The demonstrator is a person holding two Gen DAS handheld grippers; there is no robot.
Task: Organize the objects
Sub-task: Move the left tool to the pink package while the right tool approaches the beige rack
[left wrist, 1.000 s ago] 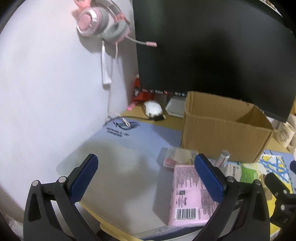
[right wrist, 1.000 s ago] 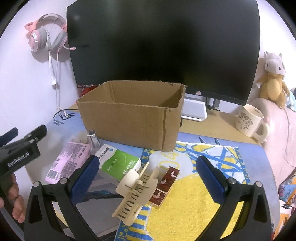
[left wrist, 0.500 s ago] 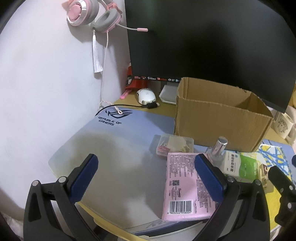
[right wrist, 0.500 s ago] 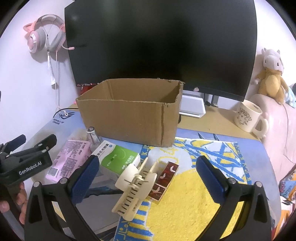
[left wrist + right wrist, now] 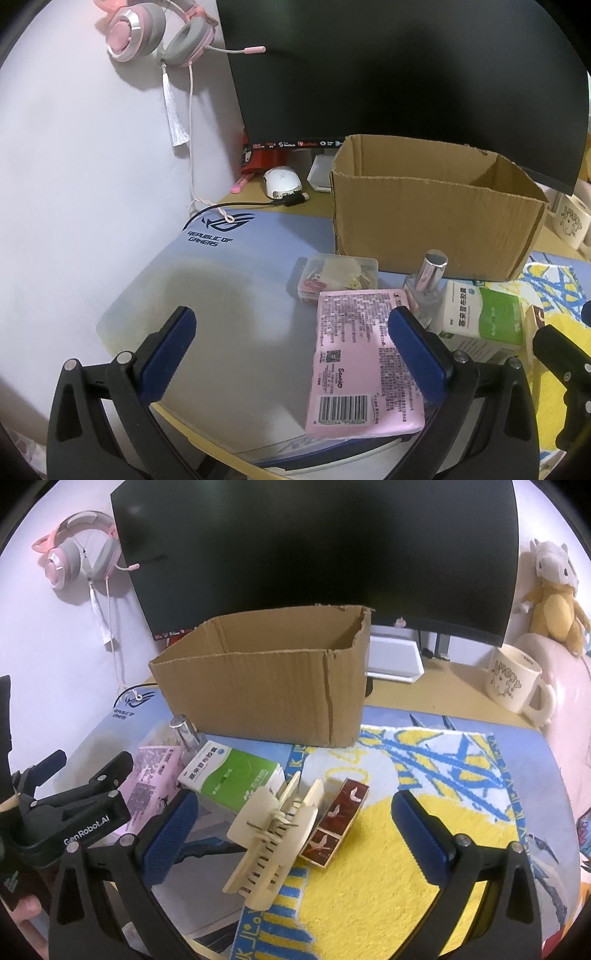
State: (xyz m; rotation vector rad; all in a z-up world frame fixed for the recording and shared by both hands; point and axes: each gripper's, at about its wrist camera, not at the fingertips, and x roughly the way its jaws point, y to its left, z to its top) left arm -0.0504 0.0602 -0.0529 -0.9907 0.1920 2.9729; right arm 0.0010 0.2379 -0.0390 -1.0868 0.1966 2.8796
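Your left gripper [image 5: 291, 343] has dropped and swung right over the last second: the flat pink packet with the barcode [image 5: 360, 363] now fills more of the left wrist view, with the inner blue pad lying over its right edge. Both jaws stand wide apart and hold nothing. Your right gripper [image 5: 293, 821] has edged forward; its jaws are also wide open and empty, and the cream plastic claw hair clip [image 5: 275, 832] now sits squarely between them on the yellow and blue towel [image 5: 388, 853].

The open brown cardboard box [image 5: 266, 686] stands behind the clutter, and what shows of its inside looks empty. No item appears sorted yet. Still loose in front of it are:
- the white and green carton [image 5: 236, 775], just beside the clip;
- the dark red patterned box [image 5: 338, 819], touching the clip's far side;
- the glass bottle with a silver cap [image 5: 428, 284];
- the small clear plastic case [image 5: 338, 275].

Judged from this alignment, the clip is your nearest pick; close across its body, not its teeth.
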